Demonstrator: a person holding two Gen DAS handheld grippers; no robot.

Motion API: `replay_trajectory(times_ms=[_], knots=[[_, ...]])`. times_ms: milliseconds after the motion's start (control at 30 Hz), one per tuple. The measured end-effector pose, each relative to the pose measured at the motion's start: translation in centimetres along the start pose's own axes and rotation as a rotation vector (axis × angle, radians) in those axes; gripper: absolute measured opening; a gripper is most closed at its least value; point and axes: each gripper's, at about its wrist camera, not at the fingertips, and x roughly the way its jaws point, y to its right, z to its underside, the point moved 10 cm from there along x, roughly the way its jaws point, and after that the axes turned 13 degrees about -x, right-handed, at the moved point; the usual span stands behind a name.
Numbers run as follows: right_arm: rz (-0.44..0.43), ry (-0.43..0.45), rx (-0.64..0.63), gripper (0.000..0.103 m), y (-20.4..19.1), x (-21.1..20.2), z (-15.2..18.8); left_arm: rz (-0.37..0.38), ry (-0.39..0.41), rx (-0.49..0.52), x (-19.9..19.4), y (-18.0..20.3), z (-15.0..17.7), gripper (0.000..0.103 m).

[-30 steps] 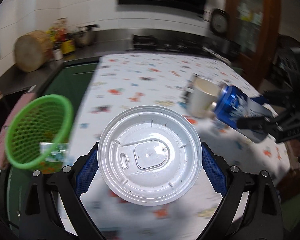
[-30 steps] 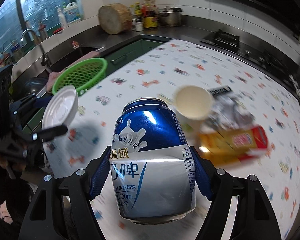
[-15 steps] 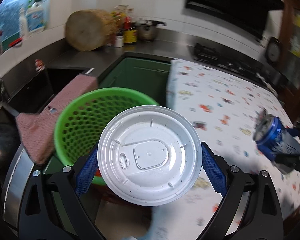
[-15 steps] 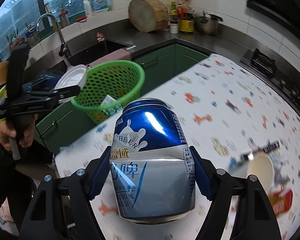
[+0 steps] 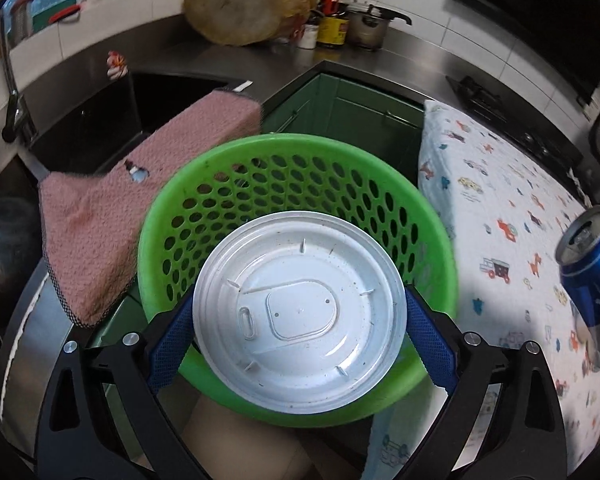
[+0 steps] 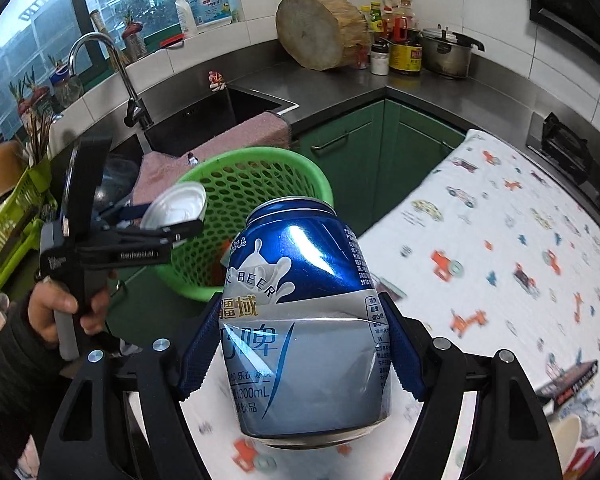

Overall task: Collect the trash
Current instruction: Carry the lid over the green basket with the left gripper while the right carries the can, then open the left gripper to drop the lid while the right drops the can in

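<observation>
We see first the table, covered with a white cloth with small printed cars, and behind it the steel kitchen counter with the sink. At the table's near corner, in front of the green cabinets, stands the green basket, which we take as the place for the trash. A pink towel hangs over the counter edge just behind it.

The left gripper is closed on a white plastic lid; its blue pads press the lid's rim on both sides. In the left wrist view the lid hangs above the basket's mouth, so we judge this piece is ready to be dropped. The right gripper is clenched on a blue beer can, which is dented across the middle where the pads squeeze it. The can is over the table edge, near the basket but not yet above it.

Inside the basket something red shows through the holes, so perhaps some trash is already there, but we cannot tell what. At the lower right corner of the table a paper cup and a dark wrapper are lying. In our judgement the work is in its middle: two pieces are carried, not released, and at least these two are left.
</observation>
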Motion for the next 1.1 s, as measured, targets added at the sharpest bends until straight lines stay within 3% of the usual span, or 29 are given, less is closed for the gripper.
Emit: replay_trajectory(times_ms=[367, 733, 833, 1100], knots=[[-0.068, 0.001, 0.025, 0.072, -1.7, 5.0, -3.6, 0.021, 0.013, -0.107, -1.4, -3.5, 0.4, 0.098], [-0.112, -0.024, 0.016, 0.073, -5.2, 10.3, -6.2, -0.004, 0.041, -0.118, -3.3, -5.9, 1.9, 0.098], [-0.12, -0.007, 0.02, 0.086, -5.5, 10.3, -6.5, -0.007, 0.034, -0.125, -3.2, -6.4, 2.2, 0.098], [-0.105, 0.025, 0.006, 0.086, -5.0, 7.4, -6.1, 0.002, 0.037, -0.116, -3.5, -6.0, 2.3, 0.098]])
